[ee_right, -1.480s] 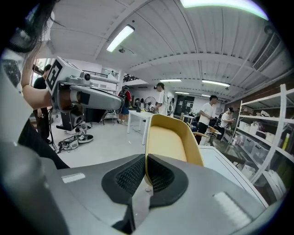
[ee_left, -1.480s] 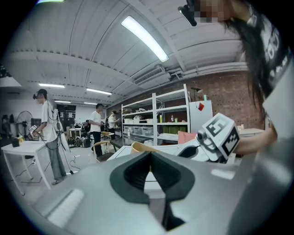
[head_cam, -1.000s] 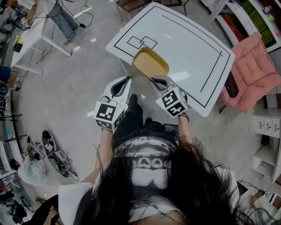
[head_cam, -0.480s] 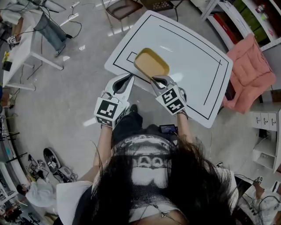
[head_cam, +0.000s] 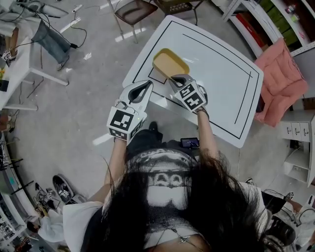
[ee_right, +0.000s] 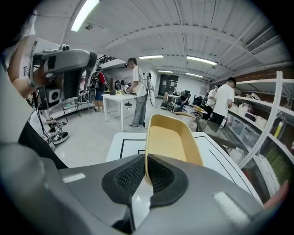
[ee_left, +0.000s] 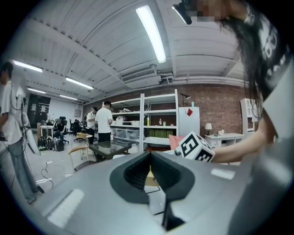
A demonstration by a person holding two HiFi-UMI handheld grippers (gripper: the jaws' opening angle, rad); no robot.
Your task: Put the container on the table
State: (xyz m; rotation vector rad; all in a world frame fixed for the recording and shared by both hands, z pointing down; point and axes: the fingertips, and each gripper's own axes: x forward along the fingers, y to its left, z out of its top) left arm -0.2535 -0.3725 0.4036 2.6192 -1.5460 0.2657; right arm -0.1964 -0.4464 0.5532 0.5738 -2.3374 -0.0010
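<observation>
The yellow oval container (head_cam: 170,64) is empty and sits level over the near left part of the white table (head_cam: 216,74), above small black rectangle outlines. My right gripper (head_cam: 173,78) is shut on its near rim. In the right gripper view the container (ee_right: 172,137) stretches away from the right gripper (ee_right: 144,160), with the rim pinched between the pads. I cannot tell whether its base touches the table. My left gripper (head_cam: 144,87) hovers at the table's near left edge, shut and empty. In the left gripper view the left gripper (ee_left: 149,158) points past the right gripper's marker cube (ee_left: 196,148).
Black border lines run round the tabletop. A pink cushioned seat (head_cam: 283,83) stands right of the table, a brown chair (head_cam: 135,10) beyond it, and a white desk (head_cam: 19,59) at far left. Several people (ee_right: 138,92) stand among desks and shelves.
The right gripper has carried the container forward, farther in over the table. The left gripper has come up beside the table's edge, still shut.
</observation>
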